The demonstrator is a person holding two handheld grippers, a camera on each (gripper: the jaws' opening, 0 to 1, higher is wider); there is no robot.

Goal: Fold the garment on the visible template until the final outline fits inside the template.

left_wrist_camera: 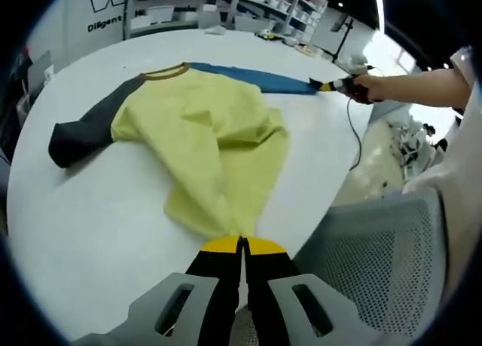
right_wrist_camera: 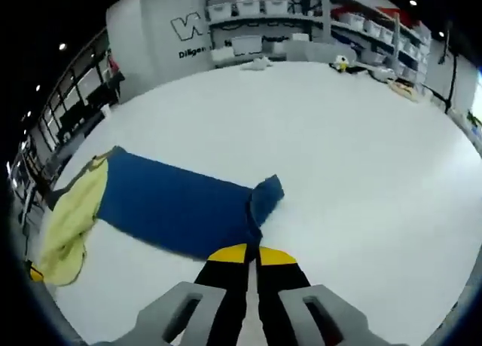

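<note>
Shirt stretched across the white table (left_wrist_camera: 90, 233) between both grippers.

The left gripper (left_wrist_camera: 242, 246) clenches the yellow hem of the shirt (left_wrist_camera: 203, 127) at 6 o'clock; the right gripper (right_wrist_camera: 252, 254) clenches the blue sleeve (right_wrist_camera: 181, 206), seen at 2 o'clock in the left gripper view.

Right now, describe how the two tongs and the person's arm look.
The left tongs and right tongs match: black jaws with yellow tips, set on grey bases with slotted cutouts. In the left gripper view, the right tongs show yellow and black, with a dark cable trailing from them. The person's arm is bare, with a white sleeve near the shoulder.
</note>
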